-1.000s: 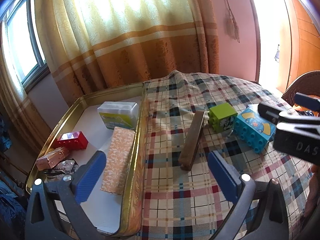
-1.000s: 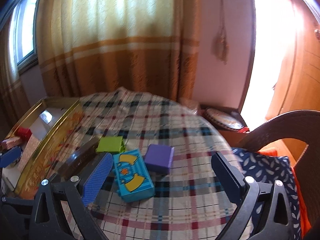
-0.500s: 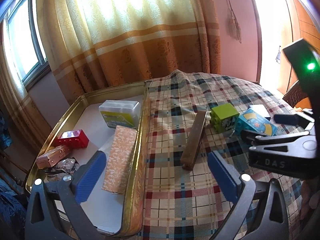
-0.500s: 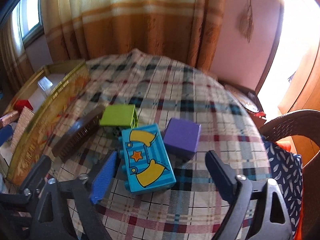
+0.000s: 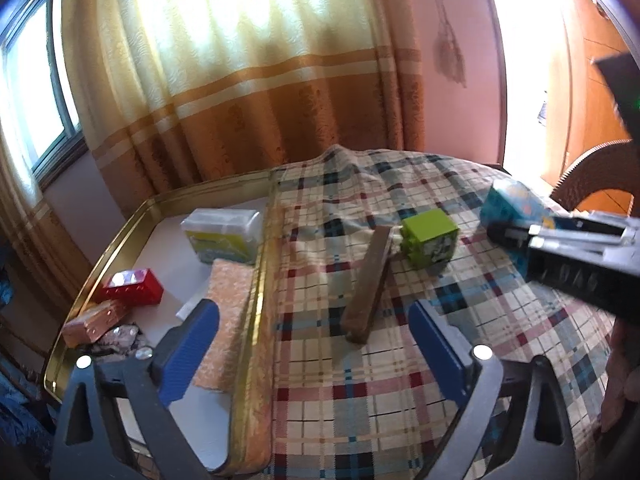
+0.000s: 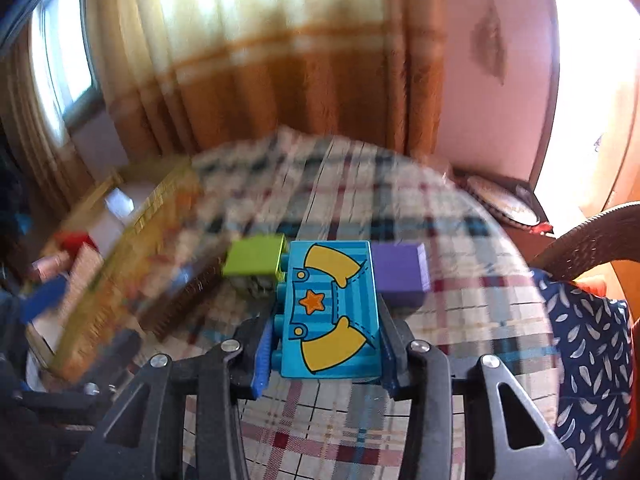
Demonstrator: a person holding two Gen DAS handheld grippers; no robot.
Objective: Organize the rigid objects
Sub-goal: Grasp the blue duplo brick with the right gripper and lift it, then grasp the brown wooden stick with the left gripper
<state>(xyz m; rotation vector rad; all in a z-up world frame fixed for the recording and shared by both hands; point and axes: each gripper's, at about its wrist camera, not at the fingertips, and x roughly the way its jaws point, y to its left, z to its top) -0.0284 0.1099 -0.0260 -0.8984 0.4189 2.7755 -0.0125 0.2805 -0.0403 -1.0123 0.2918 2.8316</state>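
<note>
My right gripper point(image 6: 326, 354) is shut on a blue toy brick point(image 6: 330, 312) with a yellow and star print, held just above the plaid tablecloth. The brick also shows in the left wrist view point(image 5: 514, 206), at the right. A green brick point(image 6: 256, 260) and a purple block point(image 6: 400, 276) sit just beyond it. My left gripper point(image 5: 312, 348) is open and empty, hovering over the gold tray's rim point(image 5: 262, 280). A long brown bar point(image 5: 370, 284) and the green brick point(image 5: 430, 238) lie on the cloth ahead of it.
The gold tray holds a clear lidded box point(image 5: 222, 234), a red brick point(image 5: 134, 286), a patterned flat box point(image 5: 226, 320) and a copper-coloured box point(image 5: 94, 322). A wicker chair point(image 6: 592, 240) with a blue cushion stands at the right. Curtains hang behind the table.
My right gripper moved forward over the blue brick and closed on it; the view is now blurred from motion. My left gripper has hardly moved.
</note>
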